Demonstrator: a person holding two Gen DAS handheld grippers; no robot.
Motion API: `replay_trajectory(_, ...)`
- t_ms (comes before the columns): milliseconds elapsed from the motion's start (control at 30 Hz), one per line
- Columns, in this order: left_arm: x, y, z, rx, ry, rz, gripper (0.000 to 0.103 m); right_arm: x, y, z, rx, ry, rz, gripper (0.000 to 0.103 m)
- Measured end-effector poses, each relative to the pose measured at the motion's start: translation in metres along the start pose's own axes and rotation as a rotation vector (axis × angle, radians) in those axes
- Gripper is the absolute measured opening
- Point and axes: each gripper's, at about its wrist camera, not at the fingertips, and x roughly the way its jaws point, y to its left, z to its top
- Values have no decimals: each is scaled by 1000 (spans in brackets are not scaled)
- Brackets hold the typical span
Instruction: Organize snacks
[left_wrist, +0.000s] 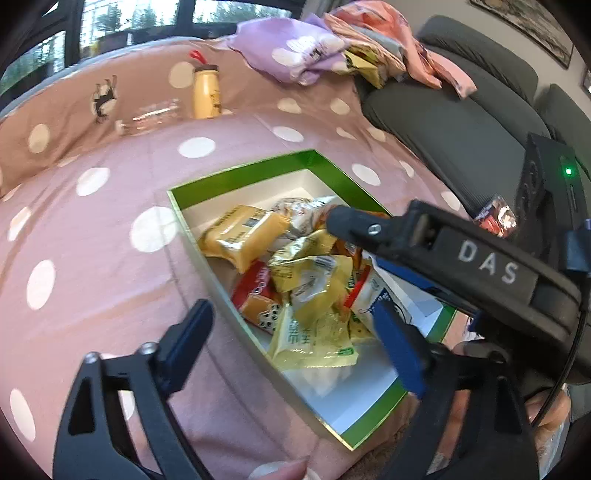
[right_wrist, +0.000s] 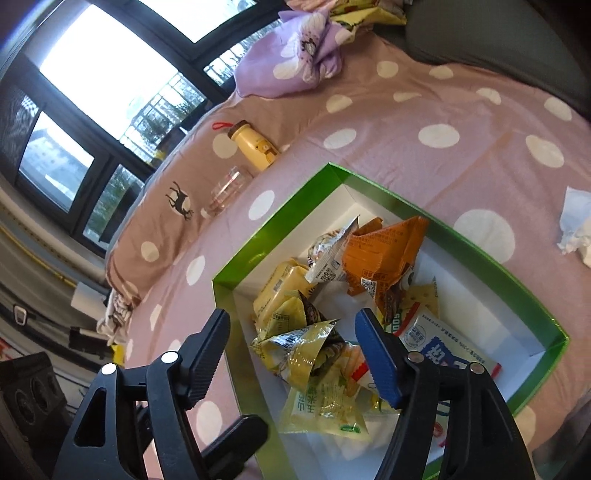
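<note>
Both the left claw (left_wrist: 295, 341) and right claw (right_wrist: 308, 354) are held apart, empty, above the green-rimmed white cardboard box (right_wrist: 480, 243). The crinkly foil snack packets (right_wrist: 317, 354) inside are probably light and slippery, best pinched at a sealed edge.

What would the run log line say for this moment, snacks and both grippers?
snacks: piled in green box | left gripper: jaws open, empty | right gripper: jaws open, empty, over box | stray snack: on sofa
</note>
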Motion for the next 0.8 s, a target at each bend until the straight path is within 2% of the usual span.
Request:
replay_trajectory(100,-12,1,-5,-6,-48,26,102,-7,6,-2,-24,-18,0,79)
replay_trajectory(333,-28,3,-9,-21,-75,57,102,-28,11,-7,-60,-55,-48,80)
replay_trajectory(433,-37,4,-12,-24,-96,67,102,-39,13,-8,-76,-88,-52,85)
replay_trajectory(800,-47,2,-18,-42,-117,68,102,-49,19,-16,-117,-77,-90,86)
